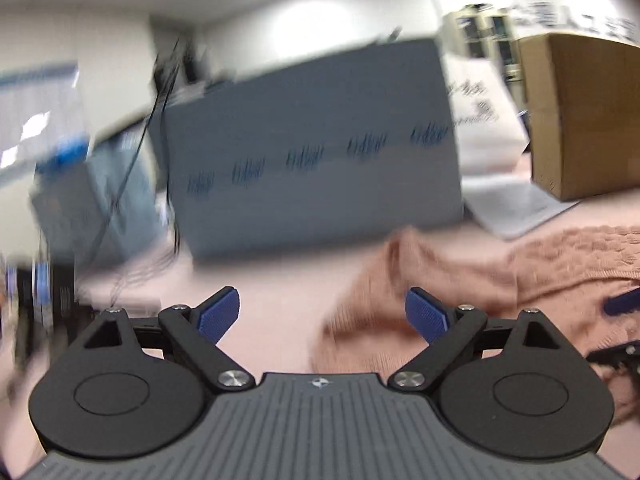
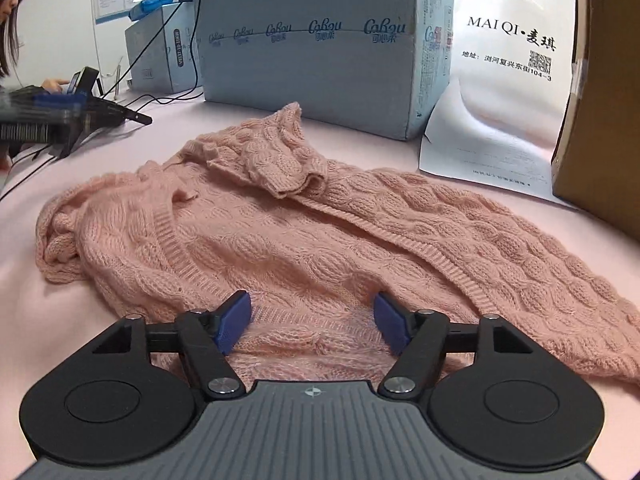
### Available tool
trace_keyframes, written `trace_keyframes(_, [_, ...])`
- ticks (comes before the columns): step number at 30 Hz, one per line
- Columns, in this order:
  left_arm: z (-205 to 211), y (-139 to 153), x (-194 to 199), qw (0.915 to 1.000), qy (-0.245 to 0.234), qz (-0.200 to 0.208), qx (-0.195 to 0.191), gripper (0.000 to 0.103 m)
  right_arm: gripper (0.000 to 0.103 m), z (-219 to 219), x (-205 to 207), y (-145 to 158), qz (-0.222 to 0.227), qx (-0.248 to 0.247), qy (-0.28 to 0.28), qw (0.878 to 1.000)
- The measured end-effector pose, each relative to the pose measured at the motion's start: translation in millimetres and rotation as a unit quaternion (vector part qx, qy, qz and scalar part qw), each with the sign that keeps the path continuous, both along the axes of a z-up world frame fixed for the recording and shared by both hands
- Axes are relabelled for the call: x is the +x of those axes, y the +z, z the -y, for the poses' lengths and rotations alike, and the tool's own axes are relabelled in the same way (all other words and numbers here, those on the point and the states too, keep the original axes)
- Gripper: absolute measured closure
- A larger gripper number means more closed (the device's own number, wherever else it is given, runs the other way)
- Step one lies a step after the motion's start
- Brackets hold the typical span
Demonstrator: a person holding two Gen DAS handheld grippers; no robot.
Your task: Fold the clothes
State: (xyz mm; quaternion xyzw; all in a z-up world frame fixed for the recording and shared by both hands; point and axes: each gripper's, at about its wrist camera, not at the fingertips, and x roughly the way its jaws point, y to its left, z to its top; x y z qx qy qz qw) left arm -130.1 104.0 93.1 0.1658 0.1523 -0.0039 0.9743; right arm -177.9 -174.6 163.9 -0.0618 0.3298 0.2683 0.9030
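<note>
Sweater (image 2: 304, 232), pink cable knit, lies spread and rumpled on the pink worktop (image 2: 120, 128), with one sleeve folded back over its middle and the other running out to the right. Its near hem sits right under the right gripper (image 2: 312, 322), whose blue fingers (image 2: 236, 320) stand partly apart with the knit showing between them; the pads do not press on the fabric, so nothing is held.

Behind the sweater stands a pale blue box (image 2: 312, 40) with printed lettering along its side, and a smaller blue box (image 2: 160, 52) is to its left. A white bag (image 2: 500, 92) with black print leans between the big blue box and a brown carton (image 2: 600, 100) at the right edge. Black cables (image 2: 172, 40) hang down across the boxes to the worktop. At the far left a person sits with a hand (image 2: 52, 83) on a small device.

The left wrist view is blurred. The left gripper (image 1: 322, 314) hangs above the worktop with its fingers (image 1: 220, 312) spread wide and nothing between them. An edge of the sweater (image 1: 440, 272) lies ahead and to the right of it, the same blue box (image 1: 312, 152) rises behind, and the carton (image 1: 580, 112) is at the right. A bit of the right gripper (image 1: 622, 302) shows at the right edge over the knit.
</note>
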Motion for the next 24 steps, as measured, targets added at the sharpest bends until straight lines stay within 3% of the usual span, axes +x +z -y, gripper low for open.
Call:
trace_keyframes(3, [12, 3, 13, 0.9966, -0.044, 0.033, 0.062, 0.013, 0.034, -6, 0, -2, 0.003, -0.003, -0.002, 1.000])
trace_keyframes(6, [28, 1, 28, 0.9850, -0.103, 0.051, 0.128, 0.013, 0.034, -14, 1, -4, 0.003, -0.002, -0.004, 1.000])
trace_keyframes(10, [50, -4, 51, 0.9687, -0.183, 0.021, 0.167, 0.013, 0.033, -15, 2, -4, 0.002, 0.000, -0.002, 1.000])
trace_keyframes(14, [73, -25, 69, 0.9502, -0.208, -0.005, 0.232, 0.013, 0.031, -15, 1, -4, 0.003, -0.002, -0.002, 1.000])
trace_keyframes(17, [80, -38, 77, 0.9398, -0.256, -0.066, 0.217, 0.013, 0.029, -15, 1, -4, 0.002, -0.003, -0.002, 1.000])
trace_keyframes(20, [85, -44, 77, 0.9338, -0.287, -0.091, 0.193, 0.013, 0.027, -15, 1, -3, 0.001, -0.003, -0.001, 1.000])
trace_keyframes(24, [106, -59, 85, 0.9339, -0.288, -0.126, 0.171, 0.013, 0.023, -16, 1, -4, 0.000, -0.005, -0.001, 1.000])
